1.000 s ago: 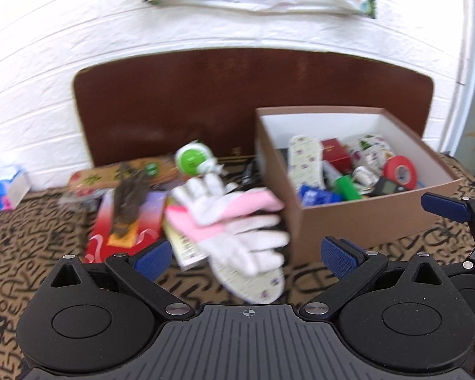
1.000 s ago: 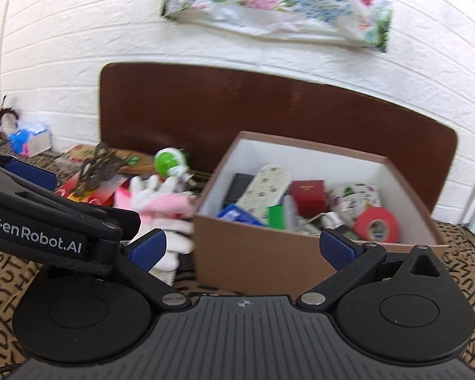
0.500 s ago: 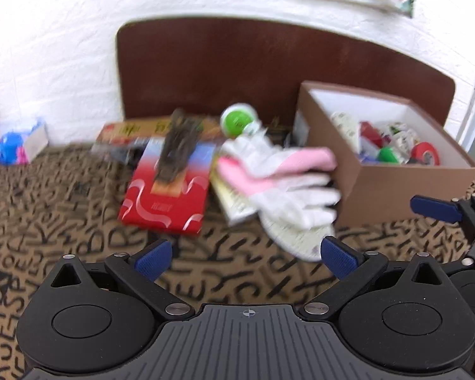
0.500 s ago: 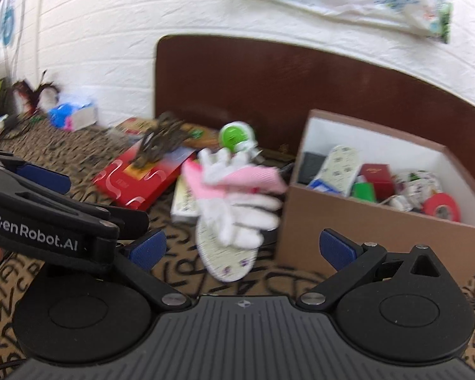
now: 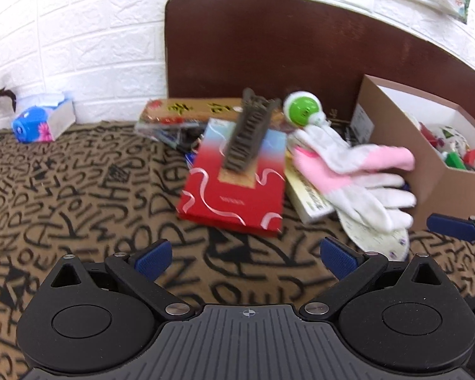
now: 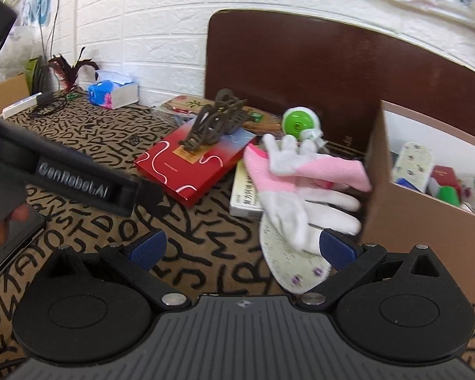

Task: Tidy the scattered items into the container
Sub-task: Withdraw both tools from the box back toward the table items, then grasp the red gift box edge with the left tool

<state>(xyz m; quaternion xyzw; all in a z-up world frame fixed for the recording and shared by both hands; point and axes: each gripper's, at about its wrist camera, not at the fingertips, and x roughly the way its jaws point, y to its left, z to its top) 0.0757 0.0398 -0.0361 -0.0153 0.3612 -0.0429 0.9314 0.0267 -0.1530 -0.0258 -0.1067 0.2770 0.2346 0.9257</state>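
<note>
A brown cardboard box with several small items inside stands at the right. Left of it lie white and pink gloves, a patterned insole, a white booklet, a green and white round toy, and a red flat box with a dark hair claw clip on it. My left gripper is open and empty, short of the red box. My right gripper is open and empty, just before the insole.
The table has a tan cloth with black letters. A long snack pack lies at the back against a dark brown board. A tissue box stands at the far left. A phone lies at the left edge.
Both grippers have swung left and pulled back from the cardboard box. The red box and claw clip now sit ahead of the left gripper. Both stay open.
</note>
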